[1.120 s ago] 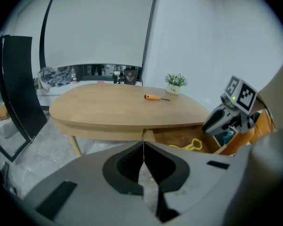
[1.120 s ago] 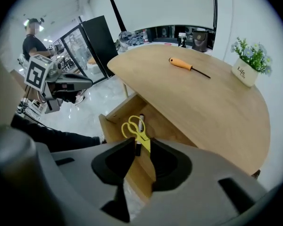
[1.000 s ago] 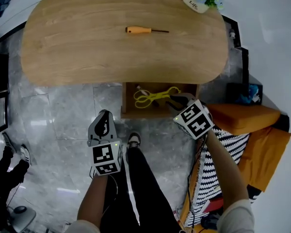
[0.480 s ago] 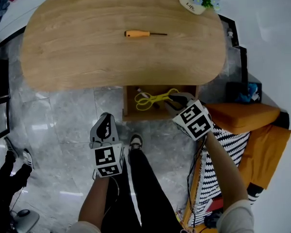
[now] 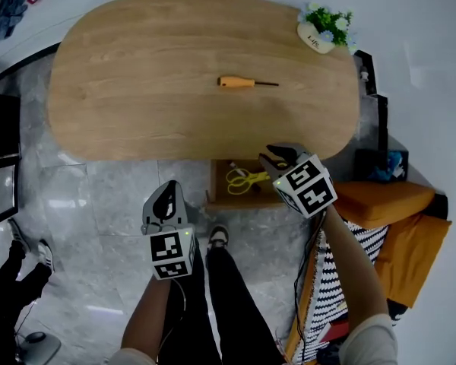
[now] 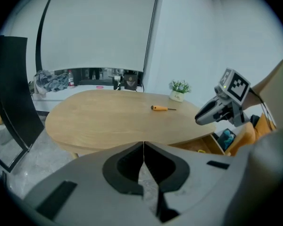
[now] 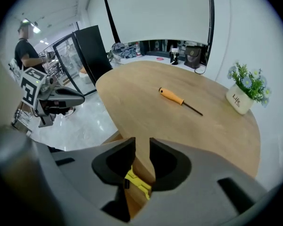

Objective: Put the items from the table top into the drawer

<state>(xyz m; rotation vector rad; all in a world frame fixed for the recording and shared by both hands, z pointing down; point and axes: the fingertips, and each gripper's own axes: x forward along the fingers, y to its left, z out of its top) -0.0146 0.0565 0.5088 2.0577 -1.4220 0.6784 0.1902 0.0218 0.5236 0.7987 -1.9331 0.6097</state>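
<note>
The left gripper (image 5: 167, 190) hangs over the floor, jaws pressed together on nothing. The right gripper (image 5: 278, 157), above the drawer (image 5: 243, 201) holding a yellow tool (image 5: 247, 179), has a narrow, empty gap that is opening. Beyond, the screwdriver (image 5: 239, 82) lies mid-table (image 5: 137, 74), lengthwise, its tip pointing right in the head view toward the pot (image 5: 316, 38) marked "Life".

The white plant pot (image 7: 239, 101) reads "Life" (black script on its side).
</note>
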